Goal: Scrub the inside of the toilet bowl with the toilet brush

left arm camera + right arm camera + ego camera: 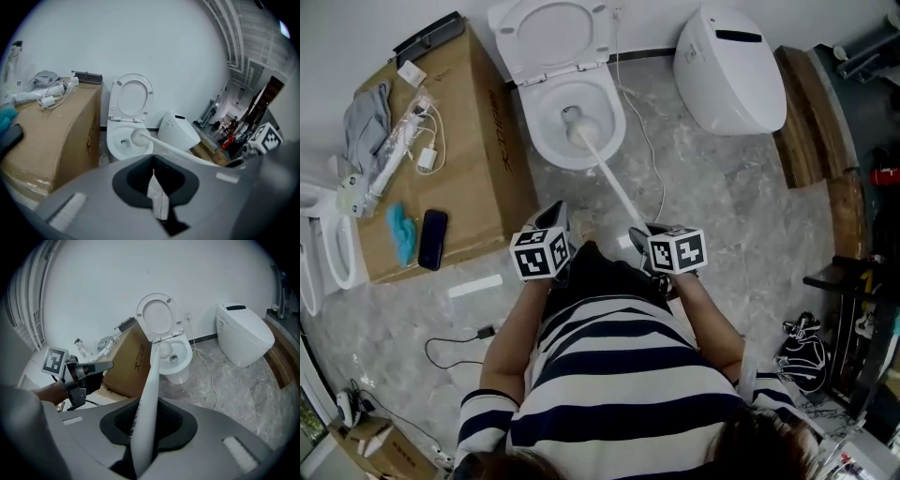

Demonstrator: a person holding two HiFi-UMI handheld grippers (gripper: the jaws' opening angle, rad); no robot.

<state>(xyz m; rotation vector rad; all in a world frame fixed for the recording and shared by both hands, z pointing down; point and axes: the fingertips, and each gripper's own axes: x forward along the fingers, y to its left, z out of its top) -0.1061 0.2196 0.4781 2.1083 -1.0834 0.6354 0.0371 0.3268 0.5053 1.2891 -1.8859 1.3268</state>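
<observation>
Right hand-held gripper (144, 427) clamps brush (614, 183) handle end; likely light, stiff, long lever, head in bowl (542, 142). Left hand-held gripper (154, 186) pinches white scrap (158, 202)

Overhead, two low views toward toilet (542, 142)

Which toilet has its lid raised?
The toilet beside the cardboard box, with the toilet brush in its bowl; the other toilet is closed.
</observation>
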